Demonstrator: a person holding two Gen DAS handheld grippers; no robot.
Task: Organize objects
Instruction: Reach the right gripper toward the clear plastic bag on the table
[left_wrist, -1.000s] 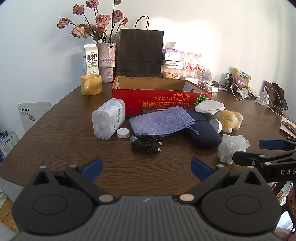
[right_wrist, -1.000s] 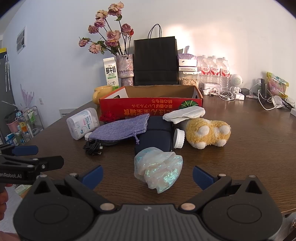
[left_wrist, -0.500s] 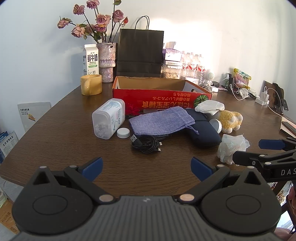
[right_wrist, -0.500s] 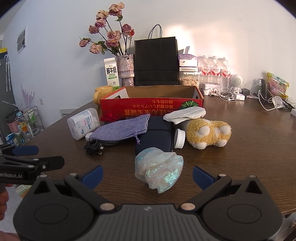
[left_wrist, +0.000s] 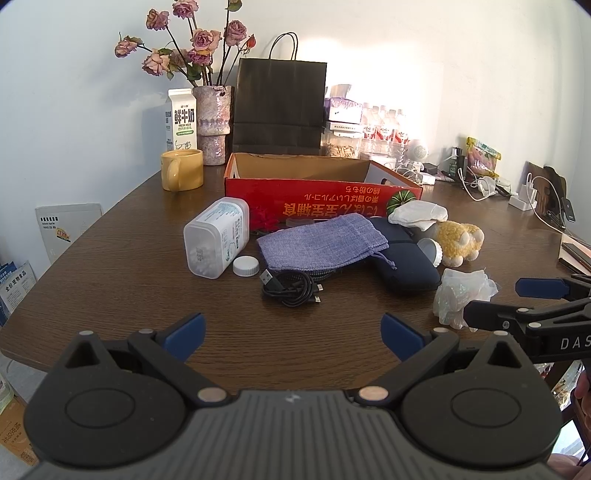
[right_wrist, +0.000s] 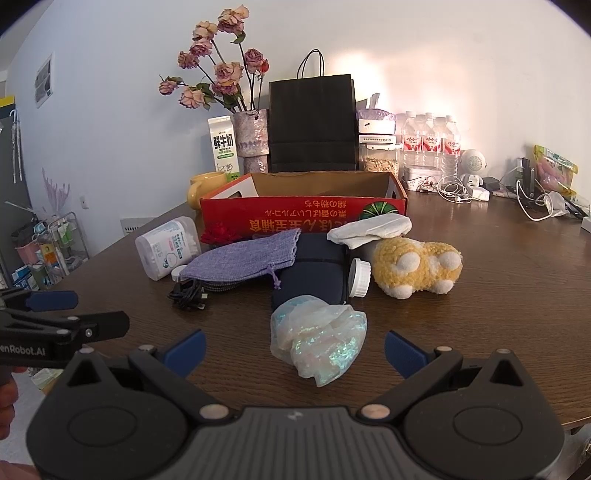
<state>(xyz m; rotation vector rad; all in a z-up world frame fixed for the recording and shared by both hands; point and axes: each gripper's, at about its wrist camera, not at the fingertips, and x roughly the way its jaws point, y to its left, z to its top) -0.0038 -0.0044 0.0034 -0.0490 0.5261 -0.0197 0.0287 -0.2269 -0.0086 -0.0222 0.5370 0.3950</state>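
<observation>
A red cardboard box (left_wrist: 317, 195) (right_wrist: 303, 218) stands open on the wooden table. In front of it lie a clear plastic jar (left_wrist: 216, 236) with its white lid (left_wrist: 245, 266), a purple cloth pouch (left_wrist: 321, 242) (right_wrist: 243, 256), a black cable (left_wrist: 291, 290), a navy case (left_wrist: 400, 258), a yellow plush toy (right_wrist: 417, 267) and a crumpled iridescent bag (right_wrist: 319, 343). My left gripper (left_wrist: 291, 334) hovers open above the table's near edge, short of the cable. My right gripper (right_wrist: 293, 349) is open with the iridescent bag just ahead between its fingers.
Behind the box stand a yellow mug (left_wrist: 181, 170), a milk carton (left_wrist: 180, 120), a vase of dried roses (left_wrist: 213, 125), a black paper bag (left_wrist: 280, 107) and water bottles (right_wrist: 430, 142). Chargers and cables (right_wrist: 532, 201) crowd the right end of the table.
The right gripper has crept slightly forward toward the iridescent bag. The left gripper has barely moved.
</observation>
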